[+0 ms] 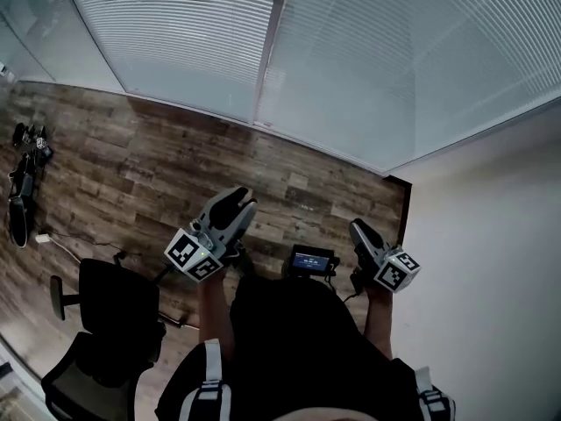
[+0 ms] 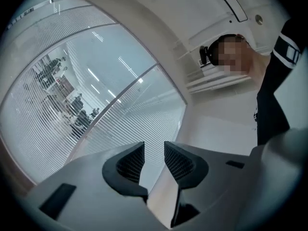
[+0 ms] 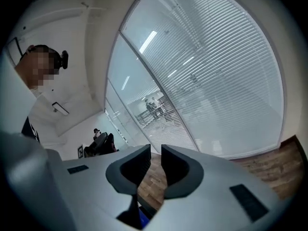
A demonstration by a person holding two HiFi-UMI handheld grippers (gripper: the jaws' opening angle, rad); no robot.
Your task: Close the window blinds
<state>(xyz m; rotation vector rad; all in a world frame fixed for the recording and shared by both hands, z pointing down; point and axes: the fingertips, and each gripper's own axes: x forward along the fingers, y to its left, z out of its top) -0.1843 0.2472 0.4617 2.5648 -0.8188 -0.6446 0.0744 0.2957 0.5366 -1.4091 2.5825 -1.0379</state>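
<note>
Left gripper (image 1: 238,197) and right gripper (image 1: 358,227) both hovering closed and empty, facing the window blinds (image 1: 175,33), not touching.

You have two claws in front of you, the left claw (image 1: 235,202) and the right claw (image 1: 358,228). Ahead of you hang two slatted window blinds, a left blind (image 1: 175,33) and a right blind (image 1: 412,51), parted by one upright frame post (image 1: 270,51). On the wooden floor (image 1: 175,174) you can count one black office chair (image 1: 114,314) and one white cable (image 1: 61,244), and one small lit screen (image 1: 312,260) sits at your waist.
</note>
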